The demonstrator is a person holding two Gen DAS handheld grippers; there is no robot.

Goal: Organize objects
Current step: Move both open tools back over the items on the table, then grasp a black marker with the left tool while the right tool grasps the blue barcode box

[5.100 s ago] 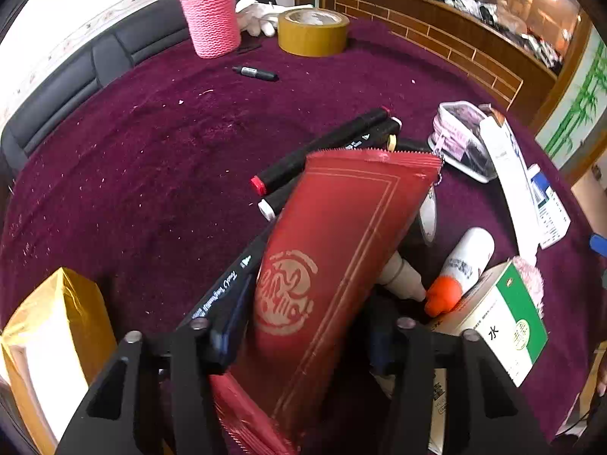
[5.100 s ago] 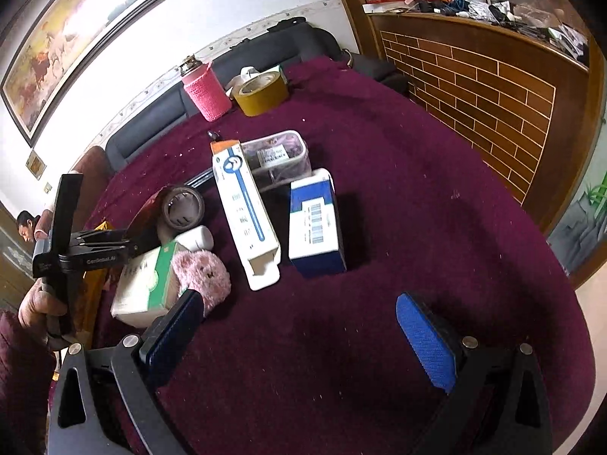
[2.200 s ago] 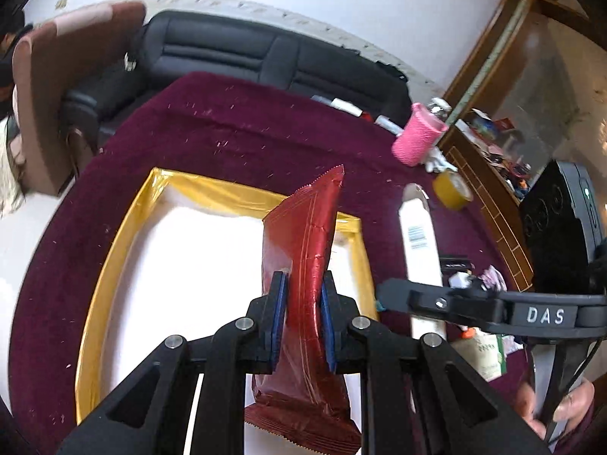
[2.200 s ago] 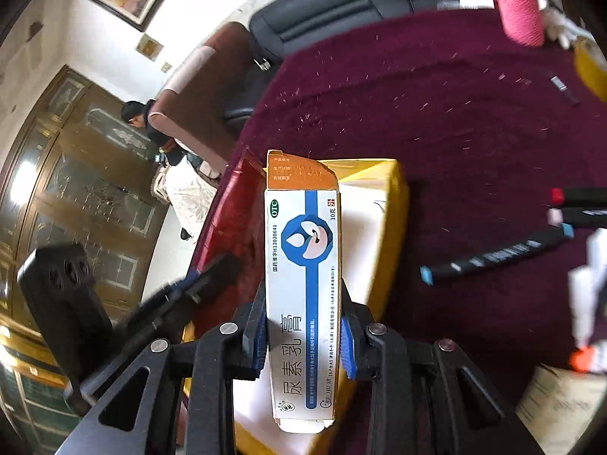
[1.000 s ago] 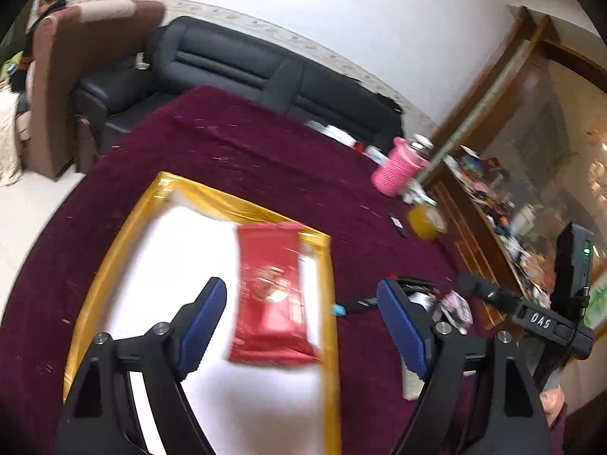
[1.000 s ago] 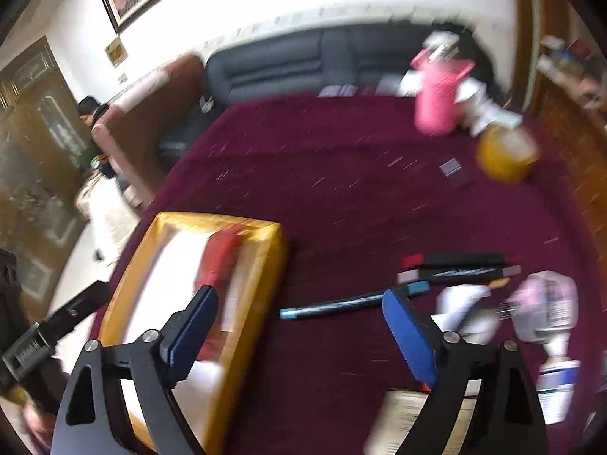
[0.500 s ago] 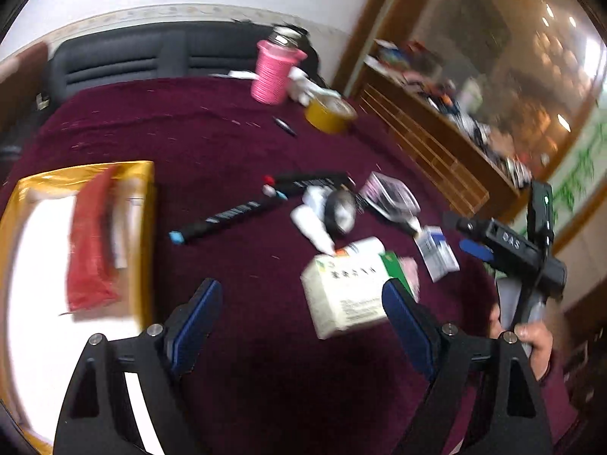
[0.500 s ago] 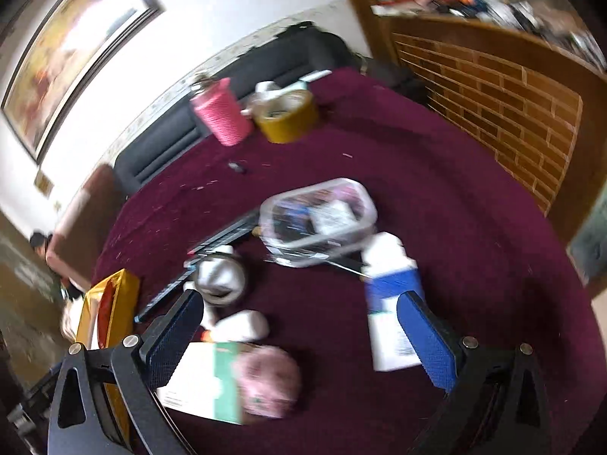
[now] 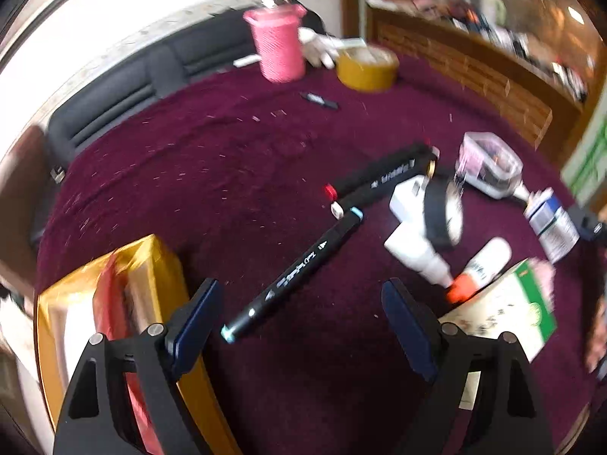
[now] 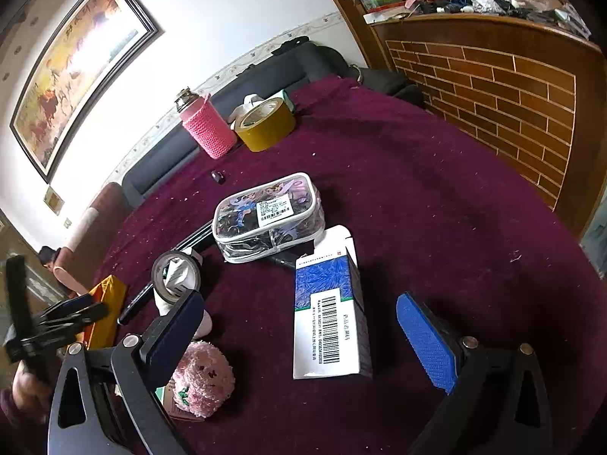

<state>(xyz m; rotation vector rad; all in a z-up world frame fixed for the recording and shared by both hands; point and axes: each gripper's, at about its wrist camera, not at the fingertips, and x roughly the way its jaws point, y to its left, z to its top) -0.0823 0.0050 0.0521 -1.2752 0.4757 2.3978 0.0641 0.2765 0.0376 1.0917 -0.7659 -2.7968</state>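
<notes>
Both claws tilt down toward the bench with nothing between their pads. The left claw stands open. The right claw gapes wide, its jaws having just been opening. A hand grips the left claw's handle, left of the right claw.

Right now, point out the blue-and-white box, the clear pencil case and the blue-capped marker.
blue-and-white box (image 10: pixel 328 320), right wrist view, barcode face.
clear pencil case (image 10: pixel 267 216), right wrist view, top panel by the label.
blue-capped marker (image 9: pixel 299 269), left wrist view, mid-barrel.
</notes>
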